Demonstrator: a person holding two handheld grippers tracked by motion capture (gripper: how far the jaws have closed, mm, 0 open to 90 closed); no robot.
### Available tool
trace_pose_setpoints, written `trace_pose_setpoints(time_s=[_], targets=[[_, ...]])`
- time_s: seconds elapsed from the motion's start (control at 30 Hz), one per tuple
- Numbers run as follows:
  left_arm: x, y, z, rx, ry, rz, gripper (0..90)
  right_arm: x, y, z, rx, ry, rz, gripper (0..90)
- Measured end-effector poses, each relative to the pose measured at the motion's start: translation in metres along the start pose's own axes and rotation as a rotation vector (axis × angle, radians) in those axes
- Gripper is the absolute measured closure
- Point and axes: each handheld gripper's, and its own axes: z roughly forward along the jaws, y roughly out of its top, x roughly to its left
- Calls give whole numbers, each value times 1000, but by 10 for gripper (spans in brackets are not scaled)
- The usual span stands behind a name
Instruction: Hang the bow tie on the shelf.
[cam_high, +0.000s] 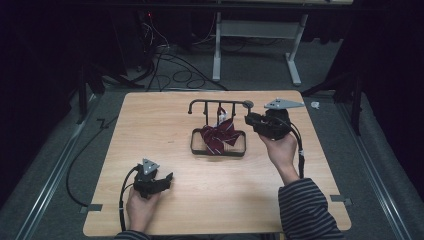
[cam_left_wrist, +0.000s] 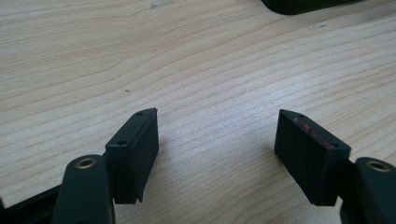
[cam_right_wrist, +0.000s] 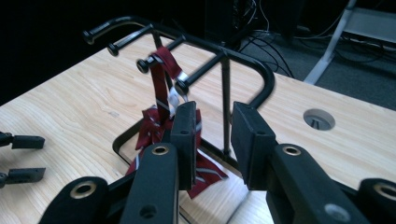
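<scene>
On the black rack (cam_high: 218, 125), a dark red striped tie (cam_high: 220, 136) is hanging crumpled; right gripper (cam_right_wrist: 212, 135) jaws are standing apart, pinching nothing.

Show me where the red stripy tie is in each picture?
High view: the red stripy tie hangs from the black rack near the table's middle, its lower end bunched on the rack's base.
Left gripper view: the tie is not in it, just bare table between the jaws.
Right gripper view: the tie hangs left of centre, just behind the right gripper.
Shared landmark: the black rack, in the high and right gripper views.
</scene>
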Motion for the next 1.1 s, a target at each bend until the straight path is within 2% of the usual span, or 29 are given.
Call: trace_pose_setpoints(time_s=[0.47,1.1], targets=[[0,0,0,1,3,4,311,-16,-26,-14,-2,-16,56,717],[0,0,0,1,4,5,311,-27,-49,-33,-4,-29,82,689]])
